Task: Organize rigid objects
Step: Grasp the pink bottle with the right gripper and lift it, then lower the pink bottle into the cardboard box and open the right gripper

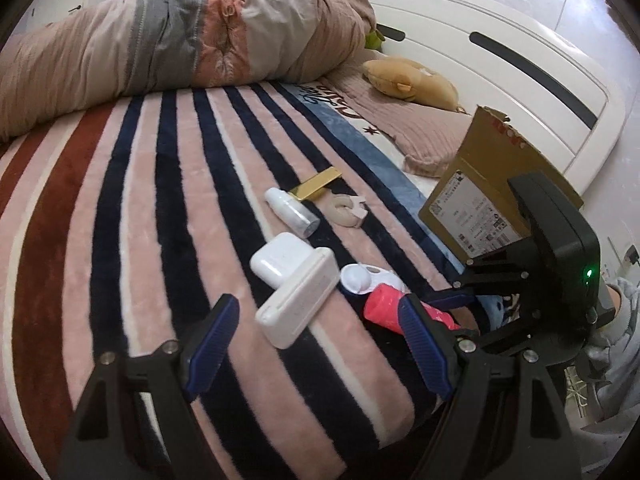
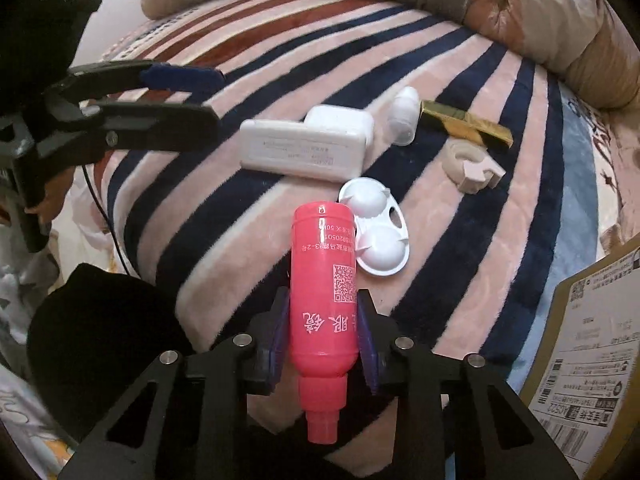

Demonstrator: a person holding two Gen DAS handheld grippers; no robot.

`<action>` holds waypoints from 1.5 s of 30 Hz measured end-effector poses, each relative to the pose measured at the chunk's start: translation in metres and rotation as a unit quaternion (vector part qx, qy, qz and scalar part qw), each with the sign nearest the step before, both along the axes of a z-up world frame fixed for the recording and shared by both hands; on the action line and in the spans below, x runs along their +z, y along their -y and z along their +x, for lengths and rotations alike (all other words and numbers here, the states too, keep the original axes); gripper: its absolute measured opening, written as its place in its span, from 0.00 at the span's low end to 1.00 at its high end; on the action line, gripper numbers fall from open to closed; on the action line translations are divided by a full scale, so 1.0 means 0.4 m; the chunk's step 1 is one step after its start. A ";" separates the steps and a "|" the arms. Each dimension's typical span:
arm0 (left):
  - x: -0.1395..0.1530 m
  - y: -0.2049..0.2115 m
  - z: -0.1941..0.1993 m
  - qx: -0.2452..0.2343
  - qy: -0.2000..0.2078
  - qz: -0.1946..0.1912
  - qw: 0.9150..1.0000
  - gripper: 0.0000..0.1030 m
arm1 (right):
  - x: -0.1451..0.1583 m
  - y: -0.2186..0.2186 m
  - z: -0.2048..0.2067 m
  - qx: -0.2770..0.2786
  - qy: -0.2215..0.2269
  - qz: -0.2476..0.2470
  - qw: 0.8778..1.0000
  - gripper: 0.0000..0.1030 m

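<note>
Even, soft indoor light, sharp mid-frame, heavy fisheye warp w/ dark corners, edges maybe blurry.

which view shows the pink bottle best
The right wrist view: the pink bottle runs full length between the right gripper's fingers, label readable. The left wrist view shows only part of it behind a finger.

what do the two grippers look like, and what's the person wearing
Both the left gripper and right gripper have black angular frames with triangular cutouts, silver bolts and ribbed blue pads. The right one's housing shows a green light. A light grey sleeve is visible.
</note>
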State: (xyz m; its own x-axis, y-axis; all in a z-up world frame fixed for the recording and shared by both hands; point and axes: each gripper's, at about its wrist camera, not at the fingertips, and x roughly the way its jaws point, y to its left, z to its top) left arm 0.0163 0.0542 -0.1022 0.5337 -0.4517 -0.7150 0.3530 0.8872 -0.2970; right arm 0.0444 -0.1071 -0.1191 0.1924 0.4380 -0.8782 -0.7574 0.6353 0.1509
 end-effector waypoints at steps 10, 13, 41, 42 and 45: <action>0.115 0.056 -0.006 -0.063 0.024 -0.083 0.994 0.77 | 0.157 0.011 -0.059 -0.013 0.079 0.095 0.992 0.26; 0.176 0.079 0.000 -0.065 0.044 -0.095 0.992 0.77 | 0.224 0.041 -0.085 -0.022 0.116 0.133 0.984 0.26; 0.404 0.704 0.106 -0.212 0.103 -0.005 0.972 0.28 | 0.324 0.574 -0.056 -0.230 0.197 0.200 0.932 0.26; 0.392 0.716 0.112 -0.214 0.096 -0.003 0.972 0.28 | 0.311 0.587 -0.054 -0.239 0.191 0.193 0.932 0.26; 0.365 0.748 0.121 -0.221 0.080 0.006 0.972 0.28 | 0.279 0.606 -0.040 -0.257 0.178 0.166 0.935 0.26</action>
